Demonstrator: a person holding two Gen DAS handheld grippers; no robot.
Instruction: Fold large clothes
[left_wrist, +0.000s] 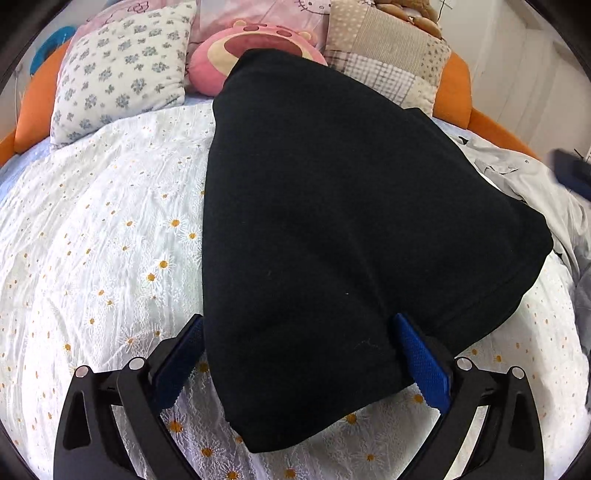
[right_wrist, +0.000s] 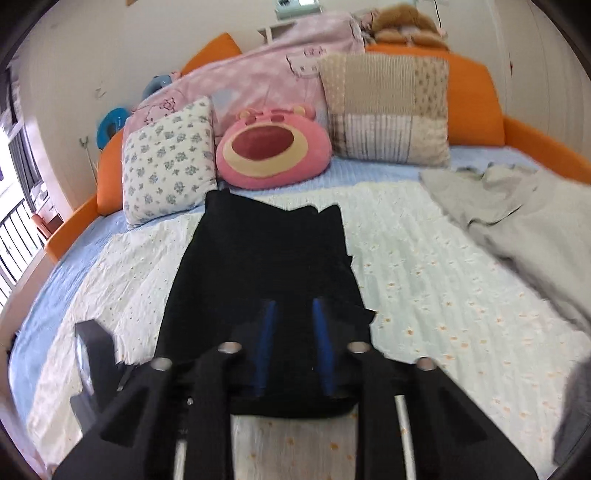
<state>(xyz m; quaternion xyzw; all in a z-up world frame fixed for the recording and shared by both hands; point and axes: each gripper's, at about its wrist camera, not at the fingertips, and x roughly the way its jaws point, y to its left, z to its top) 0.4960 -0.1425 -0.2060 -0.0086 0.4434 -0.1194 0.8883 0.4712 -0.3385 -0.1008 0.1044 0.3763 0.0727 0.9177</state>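
A black garment (left_wrist: 332, 221) lies folded in a long strip on the daisy-print bedspread (left_wrist: 92, 258), running toward the pillows. My left gripper (left_wrist: 299, 321) is open wide and low over its near corner. The cloth lies between the blue pads (left_wrist: 421, 365), which do not pinch it. In the right wrist view the same garment (right_wrist: 258, 258) lies flat straight ahead. My right gripper (right_wrist: 294, 304) hovers over its near end with the pads a narrow gap apart and no cloth visibly pinched; this view is blurred. A blue blur at the right edge is the right gripper (left_wrist: 572, 173).
A crumpled grey garment (right_wrist: 517, 221) lies on the right side of the bed. A floral pillow (right_wrist: 170, 162), a pink bear cushion (right_wrist: 273, 147) and a patchwork pillow (right_wrist: 388, 110) line the orange headboard (right_wrist: 476, 92). Part of the left gripper (right_wrist: 92, 354) shows at lower left.
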